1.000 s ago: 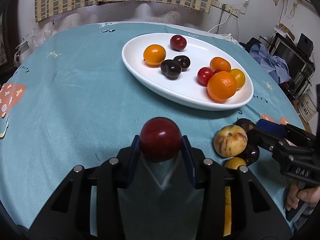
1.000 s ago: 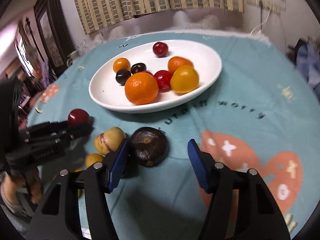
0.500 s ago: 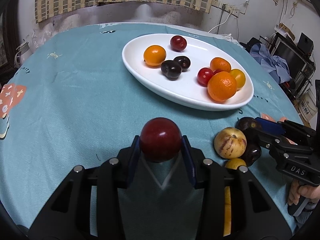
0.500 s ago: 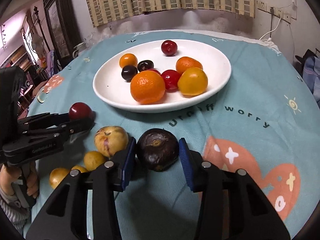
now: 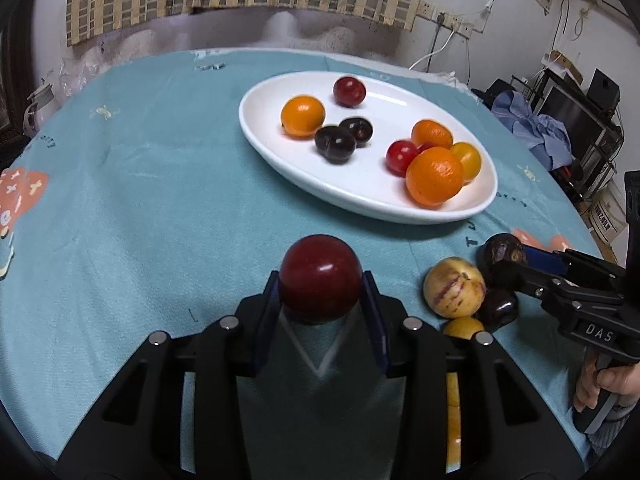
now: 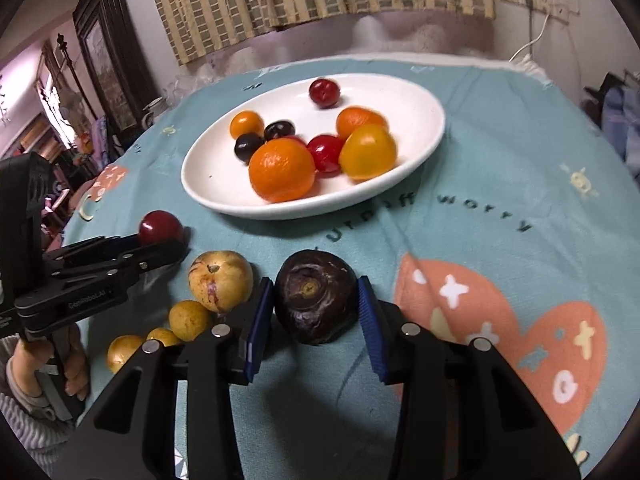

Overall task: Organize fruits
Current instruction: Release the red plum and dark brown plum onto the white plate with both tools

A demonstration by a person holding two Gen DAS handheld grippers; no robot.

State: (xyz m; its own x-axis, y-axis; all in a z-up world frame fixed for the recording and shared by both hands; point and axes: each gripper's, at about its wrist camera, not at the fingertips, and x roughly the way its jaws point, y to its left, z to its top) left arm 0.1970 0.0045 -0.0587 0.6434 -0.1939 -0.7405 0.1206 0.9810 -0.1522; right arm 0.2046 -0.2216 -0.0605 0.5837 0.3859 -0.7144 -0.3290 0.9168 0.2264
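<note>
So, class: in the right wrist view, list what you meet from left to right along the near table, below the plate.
left gripper holding a red plum → pale streaked fruit → dark purple fruit in the right gripper → orange heart print

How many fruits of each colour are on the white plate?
Orange fruits: 3
Yellow fruit: 1
Red fruits: 2
Dark purple fruits: 2
Total: 8, perhaps another red one hidden behind.

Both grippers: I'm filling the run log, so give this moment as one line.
left gripper: shut on red plum | right gripper: jaws just closed on dark purple fruit | white plate: holds fruit
</note>
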